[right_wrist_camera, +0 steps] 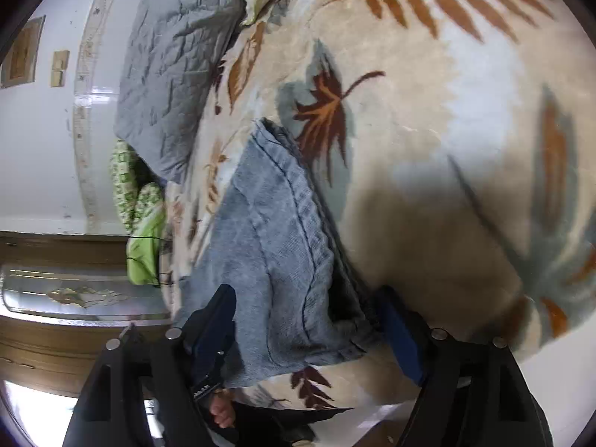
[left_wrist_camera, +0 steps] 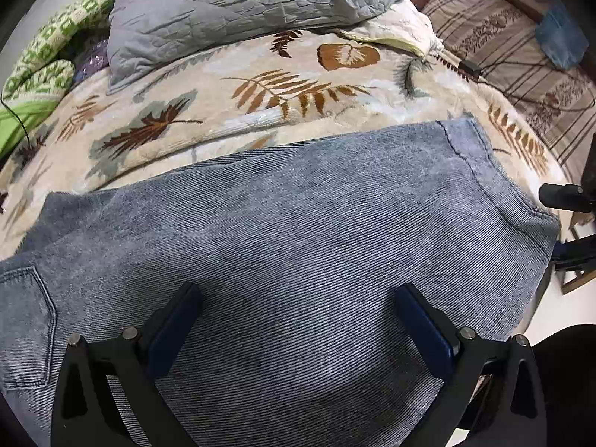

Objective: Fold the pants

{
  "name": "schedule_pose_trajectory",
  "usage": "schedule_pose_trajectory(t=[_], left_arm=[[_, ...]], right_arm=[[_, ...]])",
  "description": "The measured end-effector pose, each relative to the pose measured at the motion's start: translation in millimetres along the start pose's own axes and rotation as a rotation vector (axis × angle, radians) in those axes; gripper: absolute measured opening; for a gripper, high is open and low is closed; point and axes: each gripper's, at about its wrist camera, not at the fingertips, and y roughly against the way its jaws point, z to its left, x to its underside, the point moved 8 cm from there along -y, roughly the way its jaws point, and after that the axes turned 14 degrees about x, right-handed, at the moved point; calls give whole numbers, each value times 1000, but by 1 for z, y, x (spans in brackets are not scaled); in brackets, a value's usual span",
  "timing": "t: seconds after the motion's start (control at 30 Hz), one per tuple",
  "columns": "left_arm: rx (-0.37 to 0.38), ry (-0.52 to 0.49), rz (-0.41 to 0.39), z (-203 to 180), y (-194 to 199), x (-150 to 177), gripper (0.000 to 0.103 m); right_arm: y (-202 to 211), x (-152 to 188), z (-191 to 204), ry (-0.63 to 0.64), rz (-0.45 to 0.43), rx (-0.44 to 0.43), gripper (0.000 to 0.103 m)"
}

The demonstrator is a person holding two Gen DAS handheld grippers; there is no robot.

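Bed w/ leaf-print blanket (left_wrist_camera: 208, 119) fills most of both views; beige ground, brown and grey-blue leaves. Grey quilt (left_wrist_camera: 223, 11) lies bunched at the far end, overlapping the blanket edge. Green-white patterned cloth (left_wrist_camera: 41, 63) sits left of the quilt, beside a plain green piece. Striped bedding (left_wrist_camera: 514, 52) shows at far right, w/ a blue item on it, too small to identify.

Pants (left_wrist_camera: 290, 231): blue-grey denim, laid flat across the near part of the blanket, spanning almost the full width of the left wrist view. Back pocket (left_wrist_camera: 26, 320) visible at left edge. Stitched hem (left_wrist_camera: 480, 182) at right end, near the bed's edge. In right wrist view the hem end appears as stacked layers, seam line running along it.

Left gripper (left_wrist_camera: 298, 320): jaws wide apart, blue pads (left_wrist_camera: 175, 327) over the denim; nothing between them. Contact w/ fabric cannot be told.

Right gripper (right_wrist_camera: 309, 331): jaws apart, hem end of pants lying between the fingers; pads not closed on it. Right view is rolled sideways; wall and wooden furniture at its left.

Black cable (left_wrist_camera: 15, 111) runs over the green cloth.
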Motion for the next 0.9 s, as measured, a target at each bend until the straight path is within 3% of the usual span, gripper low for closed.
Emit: schedule_pose_trajectory(t=[0.07, 0.1, 0.13, 0.27, 0.4, 0.53, 0.63, 0.9], left_arm=[[12, 6, -1, 0, 2, 1, 103], [16, 8, -2, 1, 3, 1, 103], [20, 11, -4, 3, 3, -1, 103], [38, 55, -23, 7, 9, -2, 103], [6, 78, -38, 21, 12, -3, 103], [-32, -3, 4, 19, 5, 2, 103], [46, 75, -5, 27, 16, -1, 103], [84, 320, -107, 92, 73, 8, 103]], right_arm=[[-1, -1, 0, 5, 0, -5, 65], [-1, 1, 1, 24, -8, 5, 36], [-3, 4, 5, 41, 9, -9, 25], [-7, 10, 18, 107, 3, 12, 25], [2, 7, 32, 111, -59, -25, 23], [10, 3, 52, 130, -116, -45, 23], [17, 5, 77, 168, -137, -67, 23], [16, 29, 173, 385, -136, -20, 23]])
